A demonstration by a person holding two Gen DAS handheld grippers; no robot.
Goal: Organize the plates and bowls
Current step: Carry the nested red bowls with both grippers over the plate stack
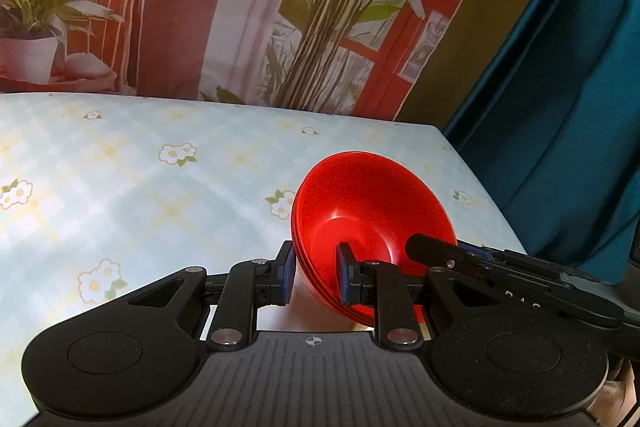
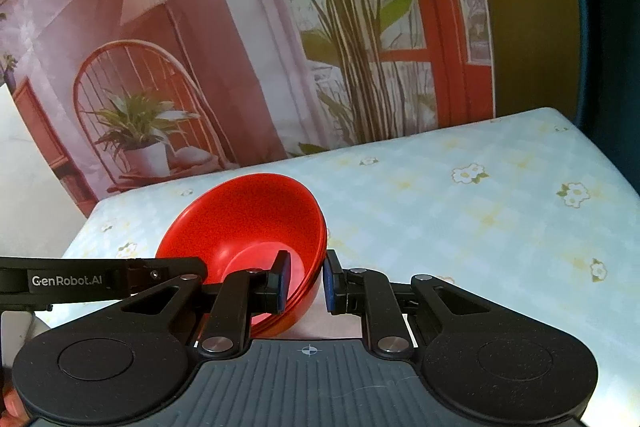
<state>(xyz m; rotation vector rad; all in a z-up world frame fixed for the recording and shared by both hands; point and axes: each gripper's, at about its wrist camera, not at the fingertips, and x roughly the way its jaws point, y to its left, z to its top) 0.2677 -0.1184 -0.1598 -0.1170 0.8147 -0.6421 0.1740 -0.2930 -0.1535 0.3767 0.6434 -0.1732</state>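
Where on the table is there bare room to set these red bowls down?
Nearly everywhere: the flowered tablecloth lies bare from the backdrop edge forward. Only the near edge is crowded, where the left gripper and right gripper clamp the red bowls.

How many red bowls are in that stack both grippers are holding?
3, going by the rim edges: the red bowls sit nested in one stack, with the left gripper and right gripper clamped on opposite rims. More could be hidden inside.
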